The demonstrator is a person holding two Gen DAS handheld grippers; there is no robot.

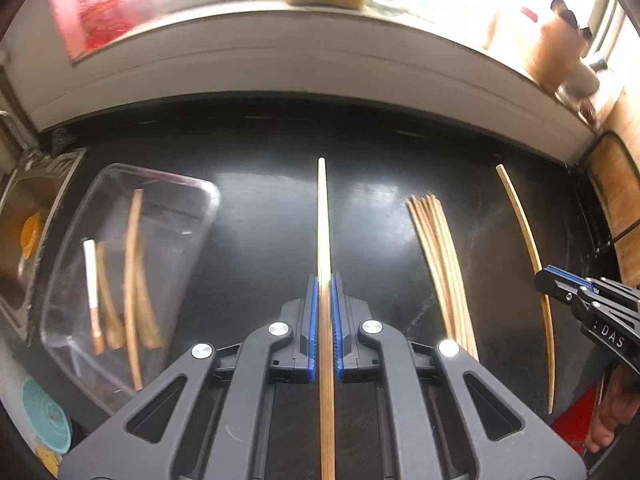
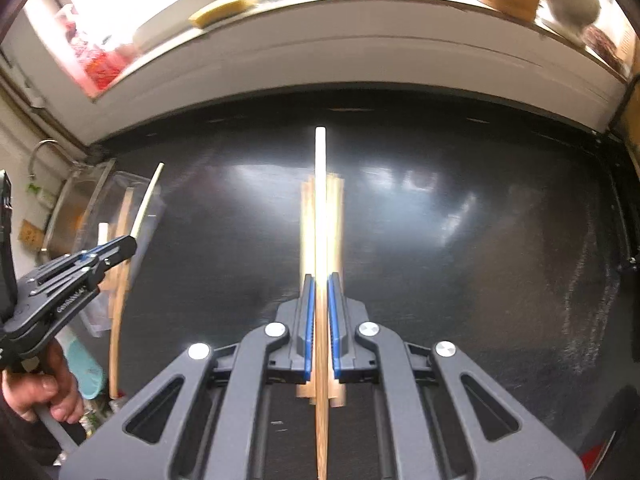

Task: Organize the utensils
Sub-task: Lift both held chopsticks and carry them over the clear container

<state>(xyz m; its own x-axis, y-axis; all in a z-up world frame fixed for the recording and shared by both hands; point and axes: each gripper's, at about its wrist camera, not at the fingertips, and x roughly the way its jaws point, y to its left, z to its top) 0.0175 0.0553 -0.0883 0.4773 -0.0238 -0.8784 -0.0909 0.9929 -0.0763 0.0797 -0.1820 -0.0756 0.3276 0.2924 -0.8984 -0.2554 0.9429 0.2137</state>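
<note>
Partway done, by the look of it. Clear rectangular plastic container (image 1: 132, 272) at the left end of the black countertop (image 1: 260, 208) already holds several sticks: a few brown wooden ones plus one white-tipped piece (image 1: 91, 280), lying roughly lengthwise.

Still outside the container:
- Left gripper (image 1: 325, 328) clenched on one pale wooden chopstick (image 1: 322, 216), blue pads pressed to both sides, stick projecting straight ahead, raised right of the container.
- Right gripper (image 2: 319, 328) likewise clamped on a second pale wooden chopstick (image 2: 320, 200); in the left wrist view that same stick (image 1: 520, 220) arcs along far right of the container, gripper (image 1: 560, 284) closed around its middle.
- Loose bundle of brown wooden chopsticks (image 1: 440, 264) flat on the countertop, well right of the container, between the two held sticks. In the right wrist view the bundle (image 2: 338, 200) sits blurred directly beneath the held stick; contact not determinable.

Estimate: under half sorted. Remaining: drop both held sticks into the container, then clear the bundle. Exact bundle count unclear, roughly five or six.

Steel sink (image 1: 24, 216) just left of the container, not involved.
</note>
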